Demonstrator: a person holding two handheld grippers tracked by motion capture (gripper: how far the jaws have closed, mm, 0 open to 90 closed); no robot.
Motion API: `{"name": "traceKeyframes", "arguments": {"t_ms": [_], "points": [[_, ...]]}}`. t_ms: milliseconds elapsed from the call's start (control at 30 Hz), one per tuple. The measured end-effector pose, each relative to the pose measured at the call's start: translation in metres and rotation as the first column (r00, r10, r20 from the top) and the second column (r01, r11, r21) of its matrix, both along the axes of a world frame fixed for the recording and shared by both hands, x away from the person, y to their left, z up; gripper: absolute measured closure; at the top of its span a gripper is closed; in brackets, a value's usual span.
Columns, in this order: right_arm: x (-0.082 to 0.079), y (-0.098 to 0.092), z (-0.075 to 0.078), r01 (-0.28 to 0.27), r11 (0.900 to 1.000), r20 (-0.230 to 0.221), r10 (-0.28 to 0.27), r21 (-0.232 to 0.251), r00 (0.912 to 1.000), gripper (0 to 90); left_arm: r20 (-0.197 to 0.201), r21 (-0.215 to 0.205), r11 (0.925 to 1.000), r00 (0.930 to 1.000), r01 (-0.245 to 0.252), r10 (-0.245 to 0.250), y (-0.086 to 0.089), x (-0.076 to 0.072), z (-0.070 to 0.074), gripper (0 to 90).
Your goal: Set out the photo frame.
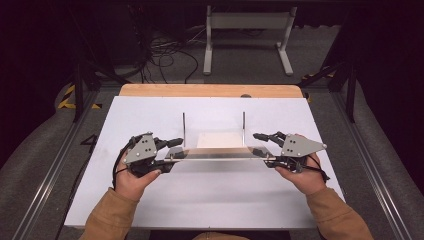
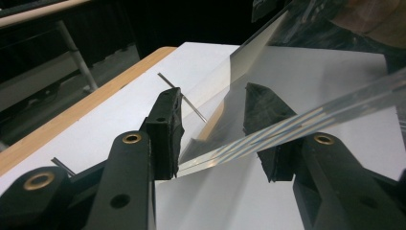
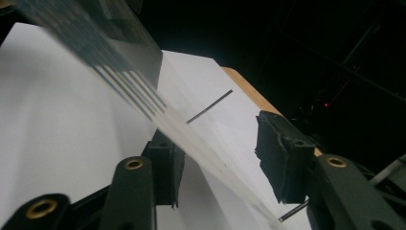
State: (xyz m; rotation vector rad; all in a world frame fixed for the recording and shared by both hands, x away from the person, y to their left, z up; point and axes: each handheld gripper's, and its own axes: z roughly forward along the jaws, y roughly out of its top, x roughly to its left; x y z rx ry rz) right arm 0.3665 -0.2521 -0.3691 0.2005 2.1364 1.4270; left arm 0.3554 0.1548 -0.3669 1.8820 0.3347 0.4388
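A long clear plastic plate (image 1: 215,153) hangs a little above the white mat (image 1: 210,200), spanning the gap between my two grippers. My left gripper (image 1: 175,152) has the plate's left end between its jaws. In the left gripper view the plate (image 2: 306,67) touches the left pad (image 2: 167,129) and crosses in front of the other jaw, with a wide gap between the pads. My right gripper (image 1: 261,148) takes the other end. In the right gripper view the plate (image 3: 129,81) runs past the left pad (image 3: 165,163) and stays apart from the right pad (image 3: 280,153).
Two thin metal rods (image 1: 183,127) (image 1: 243,127) stand upright on the mat just behind the plate, with a white square (image 1: 220,140) between them. A wooden table edge (image 1: 210,90) lies beyond, and a white frame (image 1: 247,30) and cables are on the floor farther back.
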Motion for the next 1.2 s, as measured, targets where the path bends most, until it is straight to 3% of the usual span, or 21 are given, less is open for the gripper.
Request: {"name": "traceKeyframes", "arguments": {"t_ms": [100, 267, 400, 567, 700, 967, 1067, 1200], "points": [[-0.003, 0.008, 0.001, 0.002, 1.0, 0.034, -0.002, -0.017, 0.9994, 62.3, 0.015, -0.014, 0.9999, 0.9999, -0.008, 0.008, -0.001, 0.002, -0.003, 56.5], [-0.008, 0.014, 0.004, 0.036, 0.999, 0.071, -0.034, -0.034, 0.9969, 65.1, 0.095, 0.027, 0.9988, 0.9947, -0.042, 0.039, -0.003, 0.002, 0.001, 58.4], [-0.011, 0.021, 0.011, 0.076, 0.994, 0.162, -0.062, -0.08, 0.9848, 66.3, 0.145, 0.038, 0.997, 0.9875, -0.067, 0.061, -0.007, 0.004, 0.008, 59.3], [-0.007, 0.024, 0.017, 0.096, 0.992, 0.203, -0.078, -0.079, 0.976, 66.1, 0.178, 0.033, 0.9953, 0.9804, -0.091, 0.084, -0.009, 0.009, 0.014, 59.5], [-0.003, 0.022, 0.021, 0.103, 0.993, 0.194, -0.089, -0.065, 0.9769, 66.4, 0.199, 0.027, 0.9943, 0.9753, -0.103, 0.096, -0.013, 0.013, 0.022, 58.2], [-0.004, 0.015, 0.039, 0.08, 0.996, 0.146, -0.073, -0.047, 0.9866, 69.8, 0.209, 0.006, 0.9961, 0.9742, -0.088, 0.084, -0.018, 0.018, 0.046, 55.3], [-0.006, 0.012, 0.05, 0.06, 0.997, 0.104, -0.056, -0.042, 0.9931, 71.1, 0.204, 0.007, 0.9967, 0.9758, -0.081, 0.078, -0.019, 0.017, 0.053, 55.3], [-0.004, 0.009, 0.062, 0.033, 0.998, 0.047, -0.031, -0.048, 0.9984, 72.1, 0.162, -0.004, 0.9968, 0.9836, -0.08, 0.079, -0.022, 0.017, 0.061, 55.6]]}}
